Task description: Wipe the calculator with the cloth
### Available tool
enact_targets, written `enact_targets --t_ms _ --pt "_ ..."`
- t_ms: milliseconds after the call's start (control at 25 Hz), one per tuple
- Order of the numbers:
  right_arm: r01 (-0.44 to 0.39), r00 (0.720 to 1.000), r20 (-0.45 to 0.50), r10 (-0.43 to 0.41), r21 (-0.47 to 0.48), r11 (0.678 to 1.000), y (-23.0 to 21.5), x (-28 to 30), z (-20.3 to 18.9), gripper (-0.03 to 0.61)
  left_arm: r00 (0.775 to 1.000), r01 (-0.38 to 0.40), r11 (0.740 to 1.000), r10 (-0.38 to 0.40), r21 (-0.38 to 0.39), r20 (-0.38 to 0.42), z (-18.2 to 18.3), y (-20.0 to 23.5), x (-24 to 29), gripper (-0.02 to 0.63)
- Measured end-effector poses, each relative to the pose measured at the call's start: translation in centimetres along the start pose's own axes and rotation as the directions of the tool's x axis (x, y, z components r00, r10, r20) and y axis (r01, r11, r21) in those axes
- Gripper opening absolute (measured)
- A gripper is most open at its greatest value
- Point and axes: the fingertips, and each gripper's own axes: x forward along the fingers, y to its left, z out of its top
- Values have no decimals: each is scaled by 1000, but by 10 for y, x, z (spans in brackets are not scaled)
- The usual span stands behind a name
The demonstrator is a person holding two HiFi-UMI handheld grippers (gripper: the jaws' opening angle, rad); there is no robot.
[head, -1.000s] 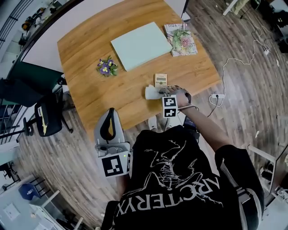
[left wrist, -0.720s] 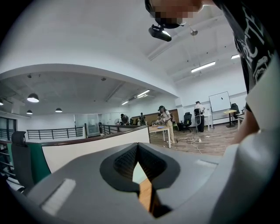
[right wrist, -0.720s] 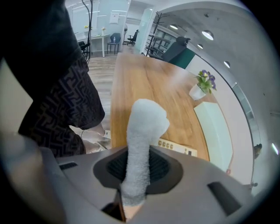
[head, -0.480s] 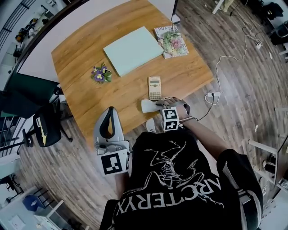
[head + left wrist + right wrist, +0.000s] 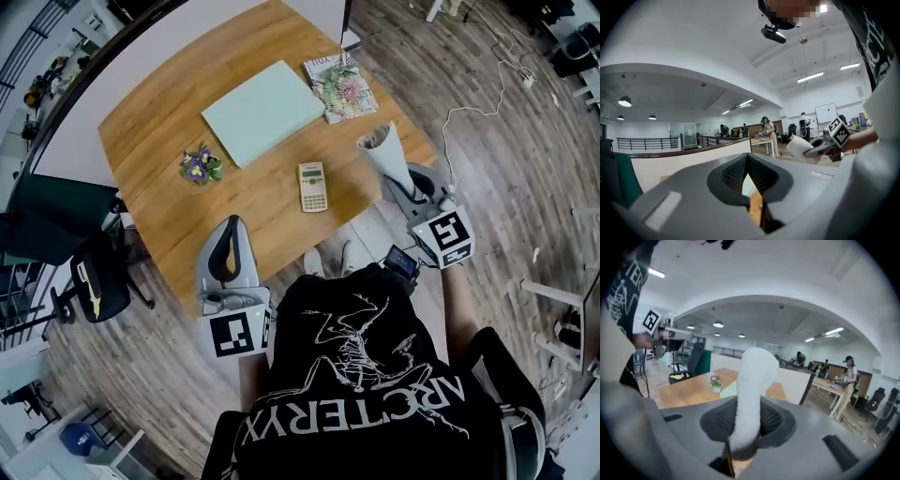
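Where the calculator (image 5: 312,186) lies: middle of frame, flat on the wooden table (image 5: 169,187).
Right gripper (image 5: 373,141): right of frame, jaws clamped on the white cloth (image 5: 386,155), apart from calculator.
Left gripper (image 5: 228,246): lower left, jaws together, empty.

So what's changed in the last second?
The right hand-held gripper, still shut on the cloth, lifted from beside the calculator and swung out toward the right corner of the table. The calculator and the left hand-held gripper stayed put.
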Motion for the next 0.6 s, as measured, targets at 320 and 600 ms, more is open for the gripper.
enact_targets --t_ms 320,600 --pt "231 900 325 -290 207 951 -59 -100 80 95 999 24 999 -26 37 35 18 -6 11 3" --pt "268 853 400 -336 218 938 -47 -108 107 95 997 30 999 -33 44 67 32 -10 21 3"
